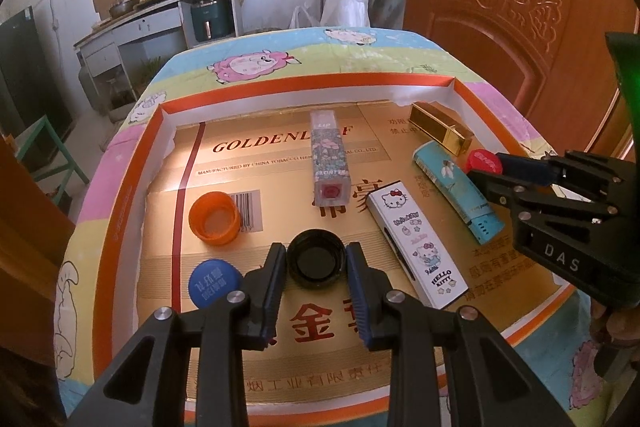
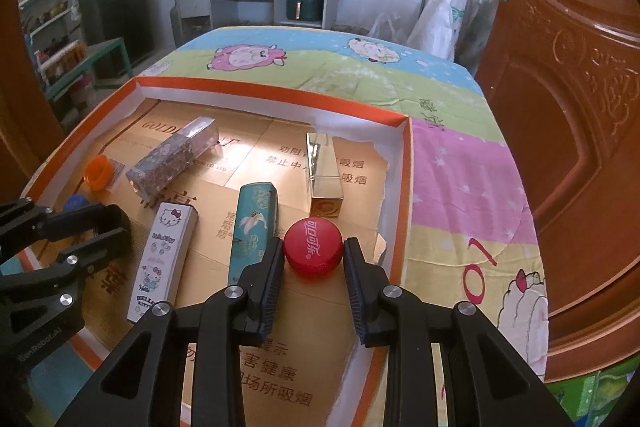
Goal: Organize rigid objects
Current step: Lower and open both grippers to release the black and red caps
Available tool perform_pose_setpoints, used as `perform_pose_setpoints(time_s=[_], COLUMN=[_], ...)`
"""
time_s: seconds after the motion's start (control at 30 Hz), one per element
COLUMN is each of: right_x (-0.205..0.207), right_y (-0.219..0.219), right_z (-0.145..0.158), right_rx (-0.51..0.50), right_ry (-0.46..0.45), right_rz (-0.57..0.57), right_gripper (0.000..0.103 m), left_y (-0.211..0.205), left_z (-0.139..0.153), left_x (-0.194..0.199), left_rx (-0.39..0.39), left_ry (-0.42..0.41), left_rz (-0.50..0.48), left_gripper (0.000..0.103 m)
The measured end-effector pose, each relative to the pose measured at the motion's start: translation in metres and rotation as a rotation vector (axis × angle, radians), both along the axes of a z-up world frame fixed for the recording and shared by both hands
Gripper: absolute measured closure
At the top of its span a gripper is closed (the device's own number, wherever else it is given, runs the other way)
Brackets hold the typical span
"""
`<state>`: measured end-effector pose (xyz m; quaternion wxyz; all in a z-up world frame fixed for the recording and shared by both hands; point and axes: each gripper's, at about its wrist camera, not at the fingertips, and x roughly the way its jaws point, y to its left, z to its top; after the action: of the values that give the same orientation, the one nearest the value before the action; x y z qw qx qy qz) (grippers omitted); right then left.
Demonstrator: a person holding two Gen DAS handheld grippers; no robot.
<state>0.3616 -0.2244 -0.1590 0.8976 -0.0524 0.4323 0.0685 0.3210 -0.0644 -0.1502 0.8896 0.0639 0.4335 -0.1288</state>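
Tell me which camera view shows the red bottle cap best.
The right wrist view: the red cap fills the centre between that gripper's fingers, its printed top clear. The left wrist view shows only part of it, behind the right gripper.

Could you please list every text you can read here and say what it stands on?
"GOLDENL…F": tray liner, partly hidden.
"HELLO KITTY": white box.
"LIP": floral box.
"DAS": right gripper.
"金": liner, near the left gripper.
Barcode digits, red cap script, blue cap and teal box print: too small or blurred.
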Motion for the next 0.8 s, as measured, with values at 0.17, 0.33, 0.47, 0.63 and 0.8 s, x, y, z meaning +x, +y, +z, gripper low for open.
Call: perform_pose_setpoints(time_s=[0.17,0.33,0.47,0.63,0.8], right_x=[0.0,-0.001,-0.002,-0.004,-0.01], right_y=[0.003,0.004,0.007,0.009,0.016], right_z=[-0.002,-0.003,-0.003,-0.004,-0.001], right_rx=[-0.012,-0.023,-0.056,-0.068,-0.1], right_ry=[-0.003,-0.008,-0.026,-0.041,-0.071], right_rz=[0.003,0.003,-0.005,-0.008,0.011], right_gripper=[0.072,0.072,0.072,0.064,0.041], left_y=[0.004,0.003,0.003,0.004,0.004], left_z=[0.001,0.002,0.005,0.004,0.002], left_x=[-0.001,-0.002,-0.003,-0.004,-0.003], left_rx=[-0.012,-0.01,-0.011,-0.015,-0.031], left_ry=[-0.01,-0.021,-0.03,-0.032,-0.023], left_rz=[0.014,0.009,0.005,0.007,-0.001], left_gripper=[0.059,0.059,0.058,0.052,0.052])
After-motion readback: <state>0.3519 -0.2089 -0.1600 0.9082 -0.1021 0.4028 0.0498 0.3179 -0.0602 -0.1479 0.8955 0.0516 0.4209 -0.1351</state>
